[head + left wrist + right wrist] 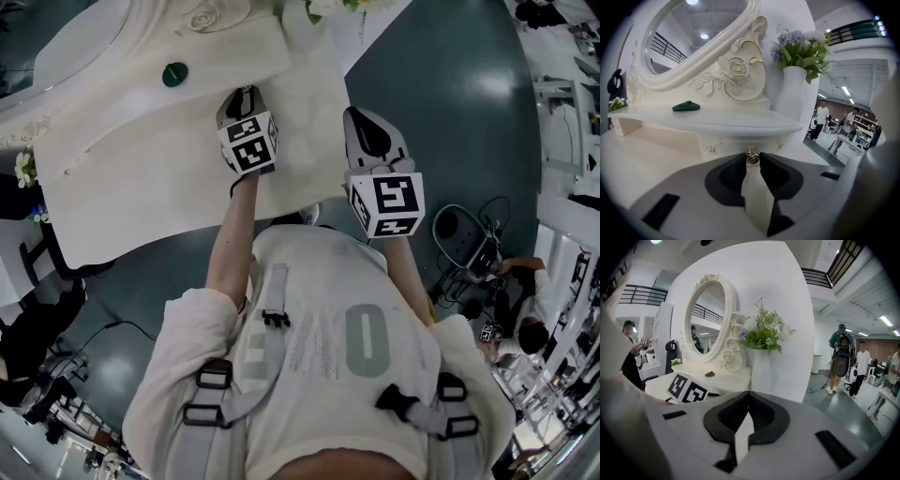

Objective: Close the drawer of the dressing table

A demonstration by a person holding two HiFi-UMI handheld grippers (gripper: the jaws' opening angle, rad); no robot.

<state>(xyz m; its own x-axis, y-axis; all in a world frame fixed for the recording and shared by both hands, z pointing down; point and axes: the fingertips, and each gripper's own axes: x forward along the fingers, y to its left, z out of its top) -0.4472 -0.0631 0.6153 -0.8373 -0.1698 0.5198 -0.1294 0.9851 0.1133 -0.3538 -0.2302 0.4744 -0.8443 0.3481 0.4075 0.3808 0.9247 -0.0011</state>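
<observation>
The white dressing table (141, 187) has a low shelf (717, 123) under its oval mirror (693, 33). A small drawer front (740, 142) sits below that shelf, mostly hidden by my jaws, so I cannot tell how far out it stands. My left gripper (751, 157) is shut on the drawer's brass knob (751, 155); in the head view the left gripper (242, 96) reaches over the tabletop toward the shelf. The right gripper (749, 393) hovers off the table's right edge, shut on nothing; the head view shows the right gripper (362, 120) beside the left one.
A white vase of flowers (793, 93) stands at the shelf's right end, close to the left gripper. A dark green object (686, 106) lies on the shelf to the left. People (841, 357) stand on the grey-green floor to the right, and cabled equipment (464, 234) sits near the person's right side.
</observation>
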